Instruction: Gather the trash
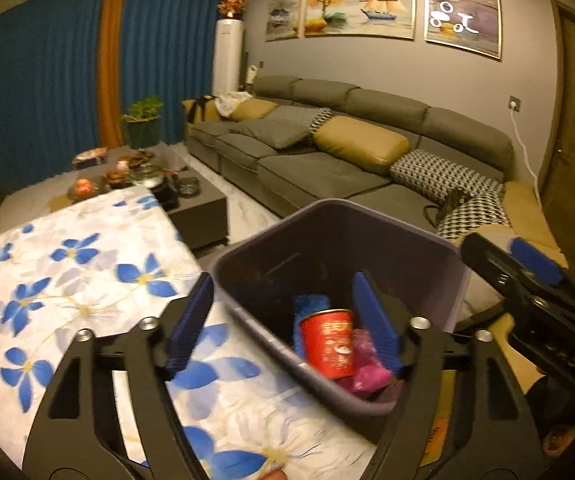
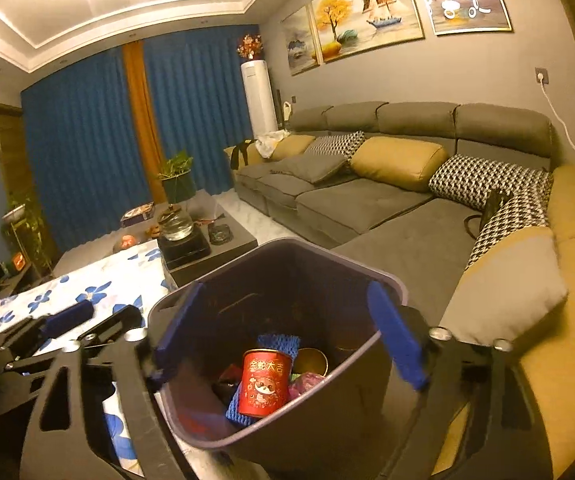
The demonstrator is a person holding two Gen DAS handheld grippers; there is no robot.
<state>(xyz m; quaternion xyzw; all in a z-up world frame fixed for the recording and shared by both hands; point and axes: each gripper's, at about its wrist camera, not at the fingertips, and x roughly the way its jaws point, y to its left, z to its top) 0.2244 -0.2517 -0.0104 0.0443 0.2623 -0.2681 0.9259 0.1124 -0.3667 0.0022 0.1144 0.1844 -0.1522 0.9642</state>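
Where the dark purple trash bin (image 2: 271, 412) tilts beside the flower-clothed worktop (image 1: 67, 280), a red printed can (image 2: 265, 382) lies inside over blue mesh (image 2: 279, 342) and pink wrapping (image 1: 365, 364). Left tongs (image 1: 287, 320) and right tongs (image 2: 287, 340) both stand apart, empty.

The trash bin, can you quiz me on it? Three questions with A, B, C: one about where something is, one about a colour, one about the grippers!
1. Where is the red can?
A. on the sofa
B. inside the trash bin
C. on the floral tablecloth

2. What colour are the gripper pads?
A. blue
B. green
C. white

3. How are the right gripper's jaws?
A. shut on the can
B. spread wide, empty
C. shut on a pillow

Answers: 1 B, the can lies among the trash in the bin. 2 A, every pad is blue. 3 B, the fingers stand apart over the bin, holding nothing.
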